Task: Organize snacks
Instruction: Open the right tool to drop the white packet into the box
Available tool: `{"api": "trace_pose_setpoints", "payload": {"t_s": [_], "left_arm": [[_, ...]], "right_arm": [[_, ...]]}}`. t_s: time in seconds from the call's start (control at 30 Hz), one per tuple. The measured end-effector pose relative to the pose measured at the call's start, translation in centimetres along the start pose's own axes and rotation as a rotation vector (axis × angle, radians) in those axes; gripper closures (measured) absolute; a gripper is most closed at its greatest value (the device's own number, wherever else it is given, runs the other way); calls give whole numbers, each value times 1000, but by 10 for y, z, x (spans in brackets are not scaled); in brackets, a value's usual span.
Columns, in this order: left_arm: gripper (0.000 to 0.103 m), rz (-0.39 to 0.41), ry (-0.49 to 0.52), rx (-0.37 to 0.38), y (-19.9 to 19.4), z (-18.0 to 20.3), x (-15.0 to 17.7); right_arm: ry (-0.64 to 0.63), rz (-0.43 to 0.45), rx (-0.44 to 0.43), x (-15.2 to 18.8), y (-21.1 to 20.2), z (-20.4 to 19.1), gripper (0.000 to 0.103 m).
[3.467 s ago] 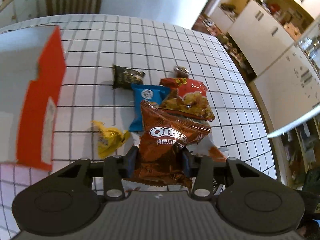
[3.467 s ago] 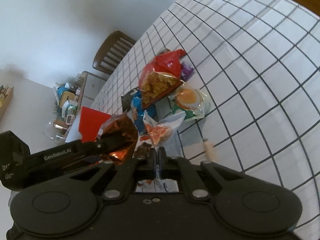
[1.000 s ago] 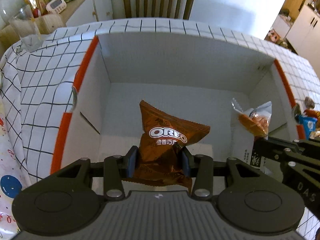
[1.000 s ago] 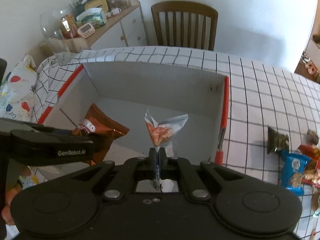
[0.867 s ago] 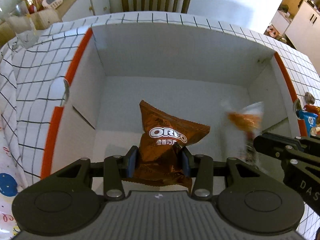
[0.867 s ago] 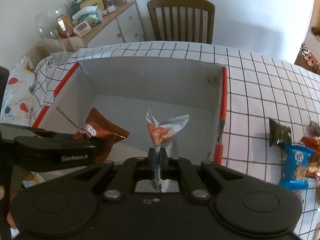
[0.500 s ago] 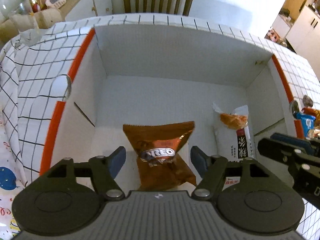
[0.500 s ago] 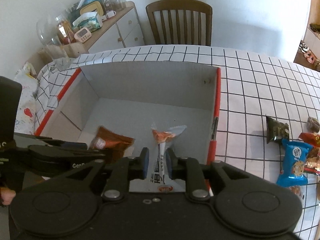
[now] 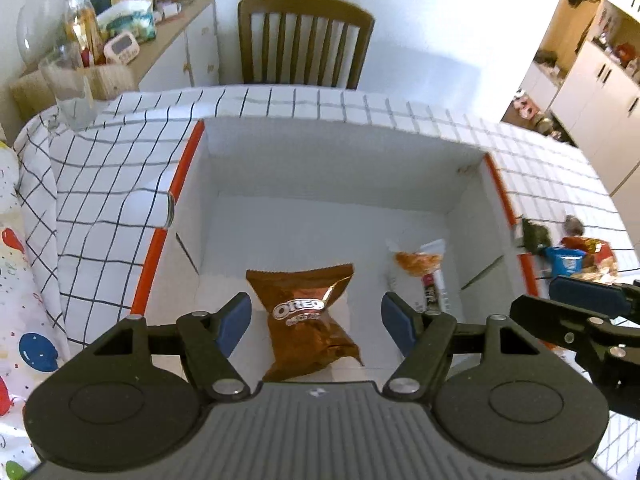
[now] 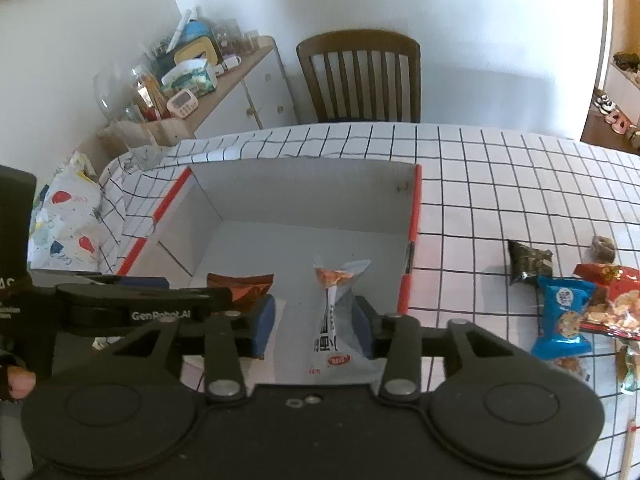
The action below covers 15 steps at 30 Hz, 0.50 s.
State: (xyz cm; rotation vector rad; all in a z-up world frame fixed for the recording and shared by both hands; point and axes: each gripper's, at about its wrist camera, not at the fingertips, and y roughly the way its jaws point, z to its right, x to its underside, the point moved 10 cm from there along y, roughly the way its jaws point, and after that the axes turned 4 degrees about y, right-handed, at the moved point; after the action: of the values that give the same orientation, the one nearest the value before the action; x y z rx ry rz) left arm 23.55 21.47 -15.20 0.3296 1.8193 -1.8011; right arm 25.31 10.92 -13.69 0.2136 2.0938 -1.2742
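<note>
A white cardboard box (image 9: 340, 168) (image 10: 304, 196) with orange-red edges stands open on the checked tablecloth. On its floor lie a brown Oreo bag (image 9: 306, 312) (image 10: 240, 282) and a clear-and-white snack packet (image 9: 424, 276) (image 10: 334, 316). My left gripper (image 9: 316, 318) hangs open above the Oreo bag, its blue pads apart from it. My right gripper (image 10: 314, 320) is above the packet with its jaws opening; the packet lies between the fingers, and neither pad presses on it. The right gripper's fingers (image 9: 584, 300) show at the right edge of the left wrist view.
More snacks lie on the cloth right of the box: a dark green packet (image 10: 528, 262), a blue cookie bag (image 10: 564, 316), a red chip bag (image 10: 616, 300). A wooden chair (image 10: 360, 76) stands behind the table and a cluttered sideboard (image 10: 192, 80) at the left.
Both grippers carried their snacks over the box and let them go; the Oreo bag and the packet now lie on the box floor. Both grippers have risen a little.
</note>
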Motion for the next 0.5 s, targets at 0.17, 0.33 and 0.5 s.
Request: {"api": "trace_pose_setpoints", "payload": {"t_s": [0.17, 0.33, 0.5], "left_arm": [[30, 51, 13, 30, -24, 11, -3], [28, 101, 34, 52, -48, 23, -5], [28, 145, 59, 77, -73, 38, -4]], "right_arm": [[0, 39, -6, -2, -21, -1, 46], [3, 78, -14, -3, -44, 0, 39], [29, 111, -35, -3, -69, 4, 30]]}}
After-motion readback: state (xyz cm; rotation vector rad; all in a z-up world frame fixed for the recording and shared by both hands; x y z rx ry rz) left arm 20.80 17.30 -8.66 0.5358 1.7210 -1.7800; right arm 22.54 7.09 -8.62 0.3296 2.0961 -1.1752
